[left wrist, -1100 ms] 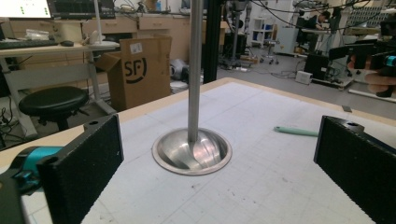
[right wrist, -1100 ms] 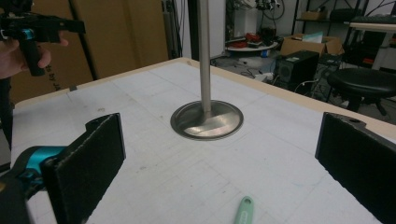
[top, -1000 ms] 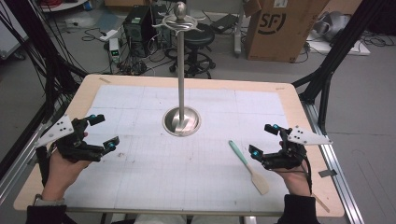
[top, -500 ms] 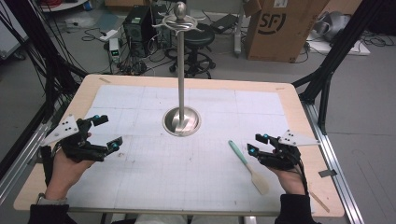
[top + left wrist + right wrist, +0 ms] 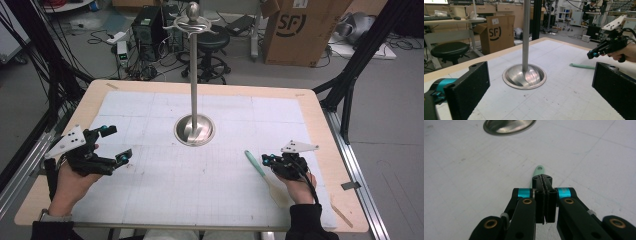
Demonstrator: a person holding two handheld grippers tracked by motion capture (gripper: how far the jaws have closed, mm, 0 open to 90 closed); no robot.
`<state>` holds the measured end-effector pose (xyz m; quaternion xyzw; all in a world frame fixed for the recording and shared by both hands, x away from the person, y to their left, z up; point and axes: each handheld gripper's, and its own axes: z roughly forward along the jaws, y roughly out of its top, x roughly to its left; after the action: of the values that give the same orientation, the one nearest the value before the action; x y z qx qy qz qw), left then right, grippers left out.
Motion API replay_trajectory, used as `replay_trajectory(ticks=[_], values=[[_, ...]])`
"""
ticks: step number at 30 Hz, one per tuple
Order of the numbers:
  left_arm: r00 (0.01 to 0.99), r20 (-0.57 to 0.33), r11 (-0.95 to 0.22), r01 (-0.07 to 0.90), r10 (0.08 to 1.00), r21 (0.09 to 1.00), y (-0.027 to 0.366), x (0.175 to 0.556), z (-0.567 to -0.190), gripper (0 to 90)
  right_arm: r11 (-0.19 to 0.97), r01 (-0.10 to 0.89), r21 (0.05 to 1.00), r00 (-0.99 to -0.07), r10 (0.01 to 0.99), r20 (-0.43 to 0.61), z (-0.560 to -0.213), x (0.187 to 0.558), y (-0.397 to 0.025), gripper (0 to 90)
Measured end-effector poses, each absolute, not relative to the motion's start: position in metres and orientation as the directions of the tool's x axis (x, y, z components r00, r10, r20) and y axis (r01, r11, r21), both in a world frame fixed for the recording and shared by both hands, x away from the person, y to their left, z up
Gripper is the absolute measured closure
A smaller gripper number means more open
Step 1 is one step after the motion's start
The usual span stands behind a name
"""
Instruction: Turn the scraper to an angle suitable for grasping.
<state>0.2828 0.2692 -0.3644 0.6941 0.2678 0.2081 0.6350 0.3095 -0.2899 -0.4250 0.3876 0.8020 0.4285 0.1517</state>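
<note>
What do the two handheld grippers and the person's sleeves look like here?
Both the left gripper and the right gripper are black, with teal accents near the jaws and a grey three-cornered plate on top. Brass-coloured rivets dot the right one's linkage. A black cable trails from each. The sleeves are dark.

Wooden table (image 5: 320, 107), white gridded mat (image 5: 210, 175), steel stand (image 5: 194, 129), green spatula (image 5: 262, 172)
</note>
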Motion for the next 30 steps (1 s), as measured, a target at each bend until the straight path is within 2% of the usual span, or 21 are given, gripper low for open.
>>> replay_trajectory(ticks=[3, 7, 18, 23, 30], values=[[0.772, -0.046, -0.066, 0.113, 0.633, 0.991, 0.267, 0.283, -0.368, 1.9, 0.347, 0.493, 0.798, -0.652, 0.754, 0.075, -0.428, 0.313, -0.287, 89.9], [0.776, -0.040, -0.080, 0.116, 0.629, 0.990, 0.265, 0.281, -0.369, 1.9, 0.356, 0.541, 0.762, -0.631, 0.770, 0.089, -0.437, 0.320, -0.286, 89.9], [0.765, -0.049, -0.086, 0.136, 0.642, 0.987, 0.269, 0.278, -0.374, 1.9, 0.372, 0.566, 0.736, -0.636, 0.765, 0.102, -0.446, 0.332, -0.279, 89.9], [0.762, -0.048, -0.088, 0.136, 0.646, 0.987, 0.271, 0.277, -0.374, 1.9, 0.401, 0.549, 0.733, -0.674, 0.731, 0.104, -0.446, 0.333, -0.270, 90.0], [0.764, -0.045, -0.093, 0.136, 0.644, 0.986, 0.270, 0.278, -0.375, 1.9, 0.470, 0.518, 0.715, -0.761, 0.635, 0.134, -0.445, 0.331, -0.250, 90.0]])
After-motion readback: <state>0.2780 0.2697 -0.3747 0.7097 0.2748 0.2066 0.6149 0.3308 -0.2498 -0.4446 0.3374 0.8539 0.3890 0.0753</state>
